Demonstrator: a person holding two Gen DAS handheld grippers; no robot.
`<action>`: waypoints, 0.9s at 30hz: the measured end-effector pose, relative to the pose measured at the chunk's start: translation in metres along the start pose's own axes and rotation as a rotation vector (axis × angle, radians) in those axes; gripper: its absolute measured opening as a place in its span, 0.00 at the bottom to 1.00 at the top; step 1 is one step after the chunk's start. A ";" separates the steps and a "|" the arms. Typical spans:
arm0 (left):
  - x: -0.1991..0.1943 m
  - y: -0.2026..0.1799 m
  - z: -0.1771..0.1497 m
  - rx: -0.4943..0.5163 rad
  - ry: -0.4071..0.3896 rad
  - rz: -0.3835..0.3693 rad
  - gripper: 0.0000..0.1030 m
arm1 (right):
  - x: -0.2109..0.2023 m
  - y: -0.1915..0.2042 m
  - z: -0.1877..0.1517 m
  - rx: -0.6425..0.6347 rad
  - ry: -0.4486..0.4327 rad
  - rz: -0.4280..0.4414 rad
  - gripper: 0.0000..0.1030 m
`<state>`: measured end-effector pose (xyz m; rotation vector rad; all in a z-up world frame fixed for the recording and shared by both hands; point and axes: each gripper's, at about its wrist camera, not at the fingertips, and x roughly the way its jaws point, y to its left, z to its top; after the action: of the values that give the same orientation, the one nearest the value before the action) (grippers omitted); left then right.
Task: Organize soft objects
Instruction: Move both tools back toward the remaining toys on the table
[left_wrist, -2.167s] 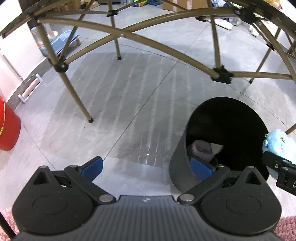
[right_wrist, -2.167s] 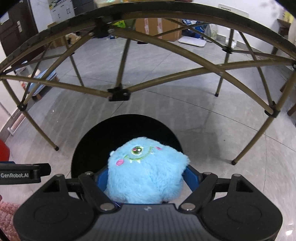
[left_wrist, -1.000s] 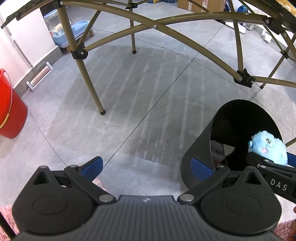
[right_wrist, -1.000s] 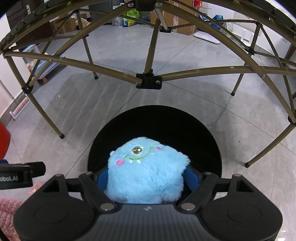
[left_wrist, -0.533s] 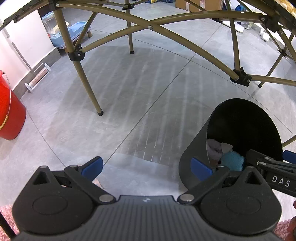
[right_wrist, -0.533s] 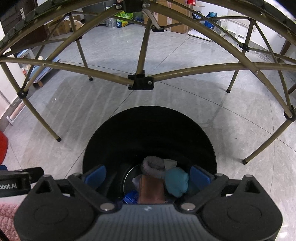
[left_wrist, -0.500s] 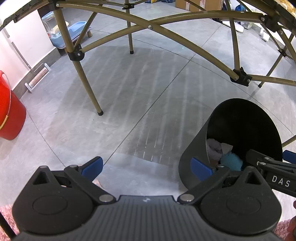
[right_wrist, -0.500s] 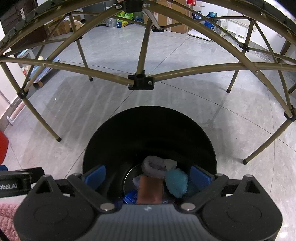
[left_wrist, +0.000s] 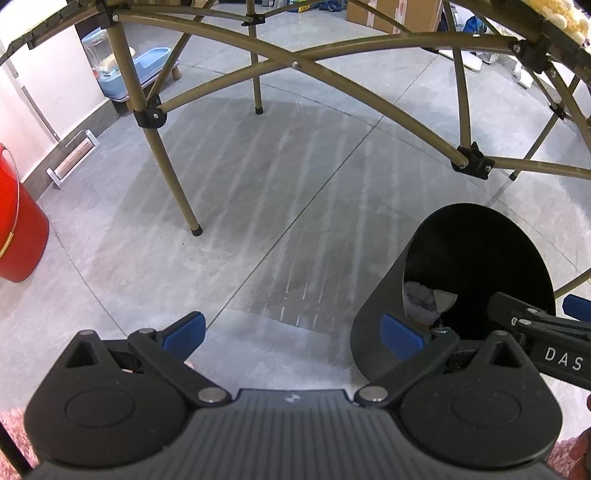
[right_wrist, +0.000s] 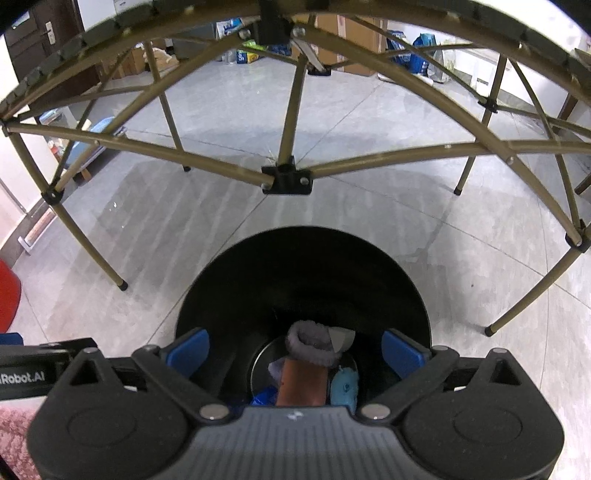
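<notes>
Both tools gaping wide, empty: right tool hovering over tall black cylindrical bin, lower centre; fluffy blue plush toy lying inside. Risk: fingers snagging rim, tipping bin.

Table struts cross above the bin; its mouth stands unblocked.

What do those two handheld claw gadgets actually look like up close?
Both are alike: the left gripper and the right gripper have matte black ribbed bodies, two round black hubs, silver pivot pins, angular black linkage arms and bright blue finger pads. White lettering marks their sides. No cables or sleeves show.
</notes>
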<state>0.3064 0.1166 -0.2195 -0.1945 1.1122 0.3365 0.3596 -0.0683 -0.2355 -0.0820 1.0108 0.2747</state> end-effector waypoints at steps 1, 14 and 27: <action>-0.002 0.000 0.000 -0.001 -0.006 -0.002 1.00 | -0.003 0.000 0.001 0.000 -0.009 0.002 0.98; -0.032 -0.013 0.006 -0.019 -0.146 0.007 1.00 | -0.038 -0.012 0.012 0.010 -0.123 -0.003 0.98; -0.095 -0.022 0.018 -0.034 -0.314 -0.008 1.00 | -0.092 -0.029 0.022 0.017 -0.299 0.023 0.98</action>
<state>0.2919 0.0857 -0.1260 -0.1693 0.7962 0.3655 0.3392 -0.1093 -0.1477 -0.0134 0.7174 0.2897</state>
